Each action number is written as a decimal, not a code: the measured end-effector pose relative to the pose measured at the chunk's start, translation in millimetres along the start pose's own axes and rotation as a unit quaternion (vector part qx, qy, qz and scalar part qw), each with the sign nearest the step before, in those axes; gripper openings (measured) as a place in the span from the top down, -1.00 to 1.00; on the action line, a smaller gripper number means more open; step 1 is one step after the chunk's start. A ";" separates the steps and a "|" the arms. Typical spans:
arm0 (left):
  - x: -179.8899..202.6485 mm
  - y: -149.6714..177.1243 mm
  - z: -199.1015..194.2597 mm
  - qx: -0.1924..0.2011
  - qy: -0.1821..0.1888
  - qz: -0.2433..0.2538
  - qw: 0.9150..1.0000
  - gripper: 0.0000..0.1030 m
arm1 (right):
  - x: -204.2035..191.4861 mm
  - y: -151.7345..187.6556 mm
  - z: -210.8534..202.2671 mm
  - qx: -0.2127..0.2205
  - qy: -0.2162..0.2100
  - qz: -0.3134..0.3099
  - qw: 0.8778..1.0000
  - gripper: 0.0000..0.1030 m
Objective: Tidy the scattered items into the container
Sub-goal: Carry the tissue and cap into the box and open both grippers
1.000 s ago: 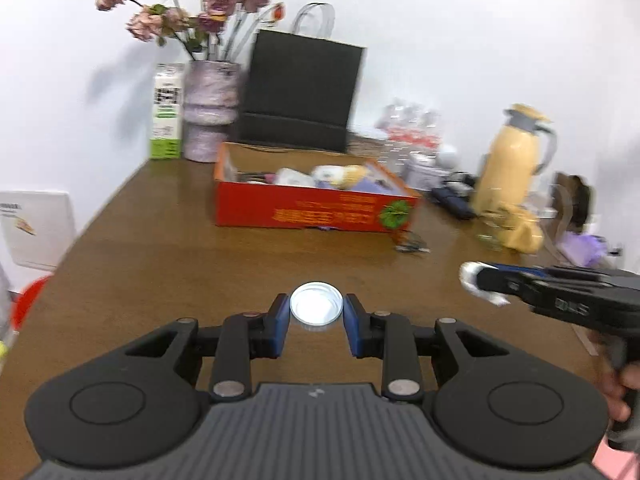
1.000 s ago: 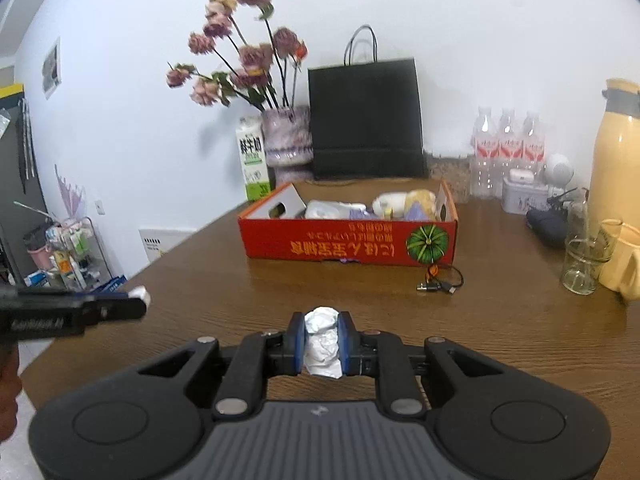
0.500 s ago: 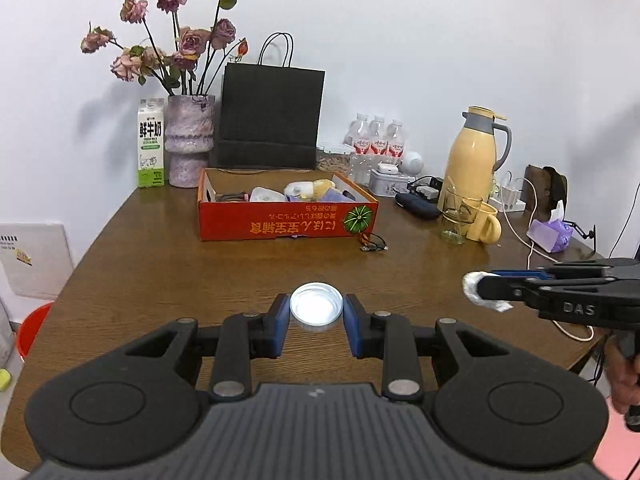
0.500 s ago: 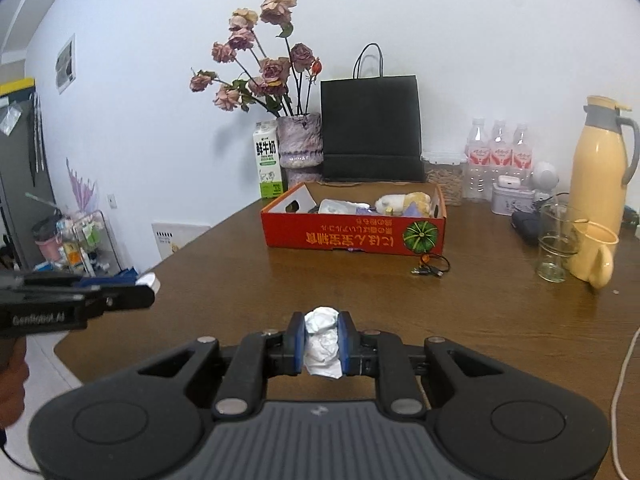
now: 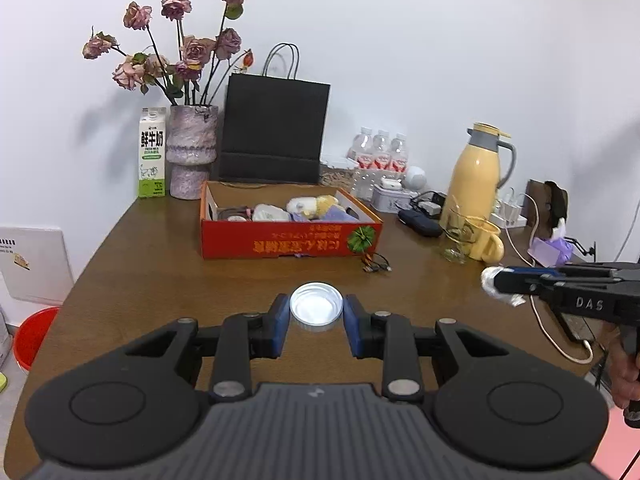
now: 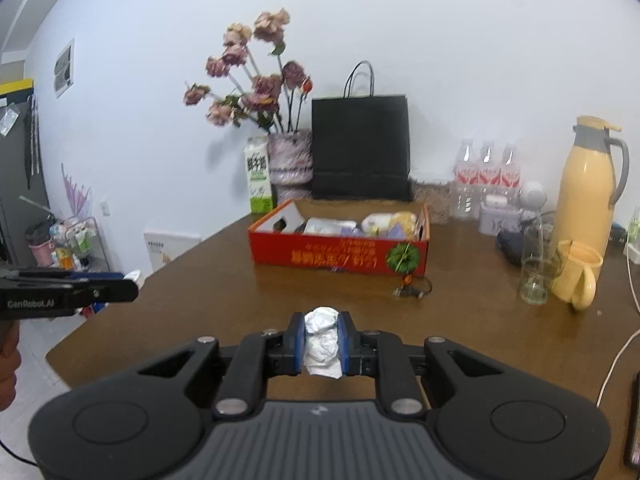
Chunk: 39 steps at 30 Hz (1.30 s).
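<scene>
Two grippers hovering above the brown table [image 5: 160,272], well short of the red box [image 5: 288,236]. Left gripper [image 5: 316,312] clamping a round white lid [image 5: 316,306] between its blue pads [image 5: 280,320], lid lying flat, face up, jaws set fairly wide around it. Right gripper [image 6: 322,340] pinching a crumpled white paper wad [image 6: 322,342], jaws narrow, wad bulging above and below the pads [image 6: 298,340]. Showing again from the side in the left view, right gripper [image 5: 496,282] with the wad [image 5: 490,280] at its tip, out to the right over the table edge. Sitting open toward the back of the table, red box already holding several soft and wrapped items, too jumbled to name. Lying just beside the box's front right corner, a small coiled cable [image 5: 376,266]. Standing behind the box, a black paper bag [image 5: 276,128], a vase of dried roses [image 5: 192,148] and a milk carton [image 5: 152,152]. Standing to the right, a yellow thermos jug [image 5: 476,176], a yellow mug [image 5: 486,240] and a clear glass [image 6: 536,276].
</scene>
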<state>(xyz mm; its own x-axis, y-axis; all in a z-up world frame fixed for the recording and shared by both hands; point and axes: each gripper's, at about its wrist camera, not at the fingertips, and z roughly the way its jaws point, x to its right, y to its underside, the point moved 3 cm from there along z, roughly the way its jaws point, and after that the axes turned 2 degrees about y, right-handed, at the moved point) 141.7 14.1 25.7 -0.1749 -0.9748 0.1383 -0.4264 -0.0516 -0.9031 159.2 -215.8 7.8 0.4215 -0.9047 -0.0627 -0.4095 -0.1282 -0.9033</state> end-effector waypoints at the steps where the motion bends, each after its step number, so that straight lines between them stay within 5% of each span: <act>1: -1.9 -4.9 2.6 0.001 0.000 0.002 1.000 0.42 | 2.9 -6.0 3.3 0.005 0.001 0.000 1.000 0.69; 12: -61.7 -99.2 76.1 0.003 -0.029 0.012 1.000 0.42 | 37.0 -94.8 76.8 0.041 0.014 -0.051 0.998 0.69; 20: -105.1 -169.7 185.8 -0.044 -0.032 -0.009 0.999 0.43 | 67.3 -169.1 157.6 0.035 0.000 -0.051 0.998 0.69; 28: -140.5 -189.7 316.0 -0.129 -0.049 -0.043 0.990 0.43 | 82.6 -201.9 292.6 -0.041 -0.034 -0.010 0.999 0.69; 34: -167.7 -177.5 414.2 -0.204 -0.073 -0.059 0.974 0.43 | 82.7 -188.6 404.5 -0.141 -0.046 0.017 0.989 0.69; 39: -178.4 -166.3 459.0 -0.233 -0.102 -0.058 0.965 0.42 | 79.1 -177.5 481.0 -0.201 -0.034 0.035 0.978 0.69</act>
<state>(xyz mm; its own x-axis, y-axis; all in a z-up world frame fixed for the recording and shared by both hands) 651.2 97.0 -35.4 0.0565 -0.9933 0.1006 -0.7935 -0.1059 -0.5993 654.3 -69.2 -41.0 0.4292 -0.8891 -0.1589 -0.7183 -0.2293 -0.6568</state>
